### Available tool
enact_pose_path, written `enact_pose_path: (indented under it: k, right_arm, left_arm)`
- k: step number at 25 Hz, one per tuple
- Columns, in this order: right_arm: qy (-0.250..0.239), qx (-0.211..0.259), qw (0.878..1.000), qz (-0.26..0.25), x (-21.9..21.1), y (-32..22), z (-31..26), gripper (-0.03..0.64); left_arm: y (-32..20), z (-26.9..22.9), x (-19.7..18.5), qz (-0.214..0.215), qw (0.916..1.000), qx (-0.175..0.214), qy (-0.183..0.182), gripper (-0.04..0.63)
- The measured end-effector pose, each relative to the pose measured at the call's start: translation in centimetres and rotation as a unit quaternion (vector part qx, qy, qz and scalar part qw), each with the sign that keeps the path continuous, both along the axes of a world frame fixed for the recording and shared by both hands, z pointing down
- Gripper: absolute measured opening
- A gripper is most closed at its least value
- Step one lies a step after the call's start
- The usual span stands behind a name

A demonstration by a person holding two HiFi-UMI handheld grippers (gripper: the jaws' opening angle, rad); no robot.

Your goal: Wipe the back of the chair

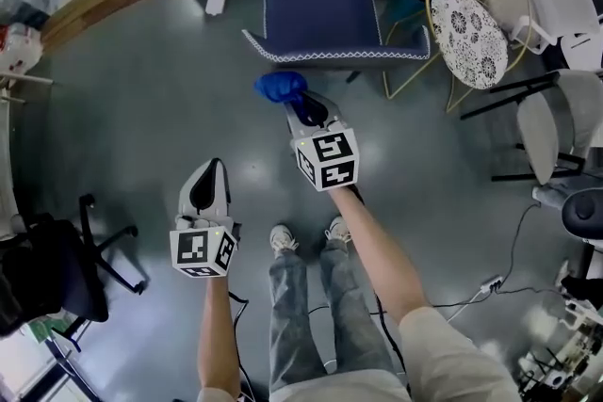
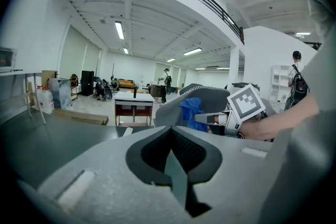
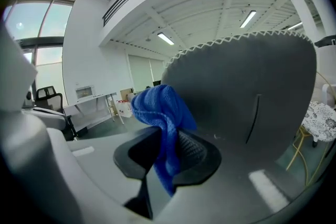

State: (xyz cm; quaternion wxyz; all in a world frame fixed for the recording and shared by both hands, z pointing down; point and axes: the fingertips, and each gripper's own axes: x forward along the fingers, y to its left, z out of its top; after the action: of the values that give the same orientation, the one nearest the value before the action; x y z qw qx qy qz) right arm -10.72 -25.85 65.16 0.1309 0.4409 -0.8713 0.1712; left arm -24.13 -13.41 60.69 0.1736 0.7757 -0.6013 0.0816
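The right gripper [image 3: 167, 152] pinches a blue cloth [image 3: 160, 107], which bunches up above its tips. The chair [image 3: 252, 86] stands just ahead of that gripper, its grey back filling the space beyond the cloth; whether they touch I cannot tell. The left gripper [image 2: 170, 160] hangs off to the side, pressed together on nothing.

**Observer:** Head view. What lies where?

**Operator:** The chair [image 1: 325, 19] stands ahead of me, its back toward me. The cloth [image 1: 280, 87] sits between the jaws of my right gripper [image 1: 294, 104], just before that back.

**Observer:** And to the sides?

**Operator:** My left gripper [image 1: 213, 167] hangs left of the right one, nearer me. A wire chair [image 1: 476, 14] stands right of the chair, an office chair [image 1: 57, 268] far left.
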Motion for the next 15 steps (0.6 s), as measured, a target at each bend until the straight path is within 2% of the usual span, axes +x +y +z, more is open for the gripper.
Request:
enact_pose_path:
  k: [3, 8, 15]
  right_arm:
    - [-0.006, -0.005, 1.0, 0.0, -1.5, -0.7, 0.2, 0.075]
    - [-0.029, -0.025, 0.999, 0.022, -1.6, -1.9, 0.2, 0.075]
    - [-0.015, -0.014, 0.999, 0.031, 1.2, -2.5, 0.0, 0.075]
  left_arm:
    - [0.3, 0.1, -1.4, -0.004, 1.0, 0.0, -0.002, 0.003]
    - [0.4, 0.4, -2.8, -0.005, 1.0, 0.001, -0.006, 0.003]
    - [0.0, 1.0, -0.6, 0.011, 0.9999, -0.002, -0.002, 0.003]
